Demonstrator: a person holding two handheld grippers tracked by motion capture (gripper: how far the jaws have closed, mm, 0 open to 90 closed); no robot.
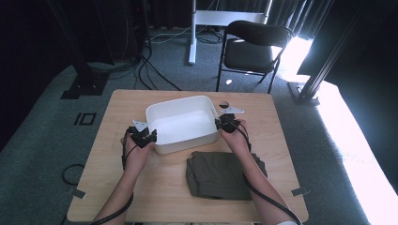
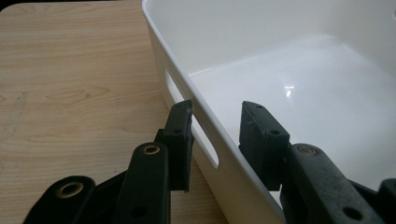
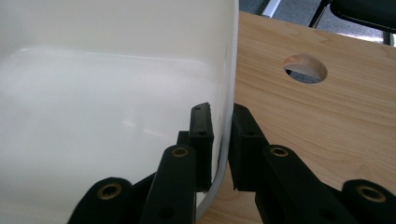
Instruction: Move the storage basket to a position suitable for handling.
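Sitting mid-table (image 1: 117, 101), the white tub (image 1: 180, 123) has L gripper (image 2: 215, 126) w/ jaws wide astride one wall; R gripper (image 3: 220, 140) pinches the other wall tight.

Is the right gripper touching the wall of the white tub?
Touching. In the right gripper view, the right gripper has one jaw on each side of the white tub wall, closed against it.
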